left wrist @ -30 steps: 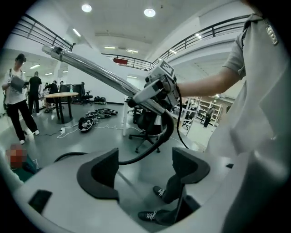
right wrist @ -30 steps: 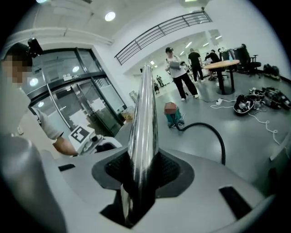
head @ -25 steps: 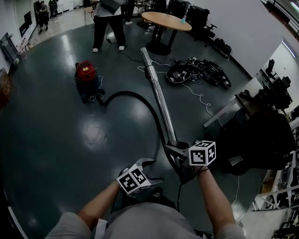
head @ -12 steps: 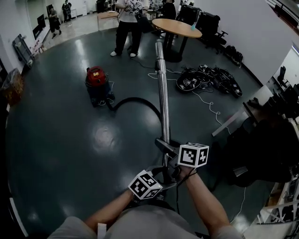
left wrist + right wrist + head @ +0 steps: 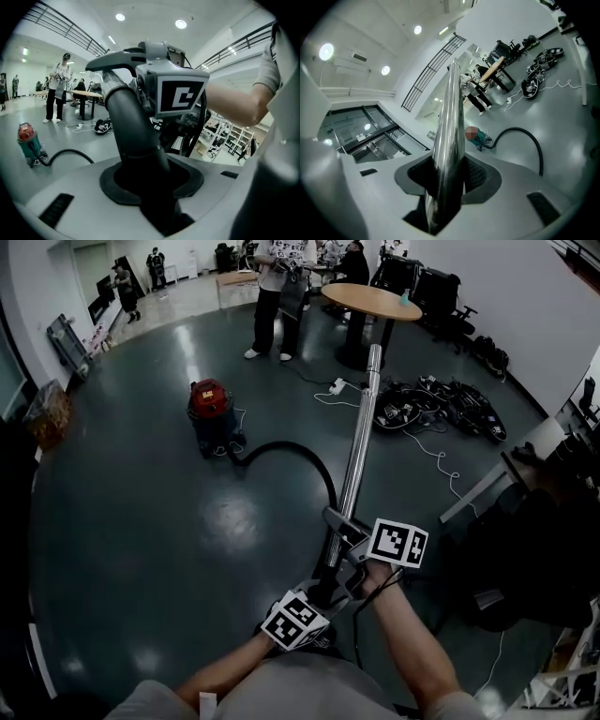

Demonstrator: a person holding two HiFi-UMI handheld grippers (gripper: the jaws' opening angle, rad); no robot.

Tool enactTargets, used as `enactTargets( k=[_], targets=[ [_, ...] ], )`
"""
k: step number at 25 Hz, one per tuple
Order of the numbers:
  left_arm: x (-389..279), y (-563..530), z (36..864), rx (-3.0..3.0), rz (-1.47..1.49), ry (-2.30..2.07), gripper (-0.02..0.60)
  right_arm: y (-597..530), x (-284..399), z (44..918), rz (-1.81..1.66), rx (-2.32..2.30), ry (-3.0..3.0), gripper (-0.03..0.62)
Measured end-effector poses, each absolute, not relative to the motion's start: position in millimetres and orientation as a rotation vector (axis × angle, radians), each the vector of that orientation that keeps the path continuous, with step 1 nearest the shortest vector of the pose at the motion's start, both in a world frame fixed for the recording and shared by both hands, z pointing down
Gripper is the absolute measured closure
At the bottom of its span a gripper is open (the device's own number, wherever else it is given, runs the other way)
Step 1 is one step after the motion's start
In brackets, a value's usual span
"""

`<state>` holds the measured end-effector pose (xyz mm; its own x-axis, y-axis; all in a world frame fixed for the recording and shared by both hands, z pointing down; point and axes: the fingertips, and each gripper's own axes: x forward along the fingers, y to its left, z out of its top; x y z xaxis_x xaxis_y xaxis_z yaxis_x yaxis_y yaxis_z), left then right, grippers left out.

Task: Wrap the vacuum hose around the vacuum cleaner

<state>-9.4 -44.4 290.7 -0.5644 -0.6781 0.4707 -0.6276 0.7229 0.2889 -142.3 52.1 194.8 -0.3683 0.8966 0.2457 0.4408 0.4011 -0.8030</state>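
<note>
Both grippers up on the wand end, hose not wrapped yet.
L gripper (image 5: 150, 187) fingers closing round black hose end (image 5: 133, 126); R gripper (image 5: 445, 187) fingers pinch steel wand (image 5: 450, 122). Hose (image 5: 541, 157) loops over floor from red vac cleaner (image 5: 210, 407); wand well apart from vac.

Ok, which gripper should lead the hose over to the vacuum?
Probably left gripper: its jaws are closing on the hose, on the vacuum side; right gripper is shut on the tube.
</note>
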Motion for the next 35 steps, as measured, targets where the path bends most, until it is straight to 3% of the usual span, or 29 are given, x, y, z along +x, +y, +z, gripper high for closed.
enactTargets(
  k=[5,14,27,31,35],
  targets=[
    [-28.3,-56.0,286.4,0.947,-0.142,-2.345,0.44,38.1,-162.9,205.9,0.776,-1.198,-1.887,0.434],
    [-56.0,-35.2,281.5,0.805,-0.078,-2.26,0.463,7.8,-189.0,231.9,0.789,-1.217,-1.797,0.347],
    [-120.0,47.6,300.6,0.89,0.267,-2.083,0.463,-26.4,-250.6,269.4,0.816,-0.892,-1.83,0.338],
    [-146.0,97.2,312.7,0.901,0.277,-2.041,0.463,-12.3,-265.4,258.2,0.607,-0.978,-1.947,0.338],
    [-164.7,139.1,310.6,0.934,0.305,-2.016,0.463,13.5,-268.8,255.5,0.074,-1.134,-2.09,0.338]
  ],
)
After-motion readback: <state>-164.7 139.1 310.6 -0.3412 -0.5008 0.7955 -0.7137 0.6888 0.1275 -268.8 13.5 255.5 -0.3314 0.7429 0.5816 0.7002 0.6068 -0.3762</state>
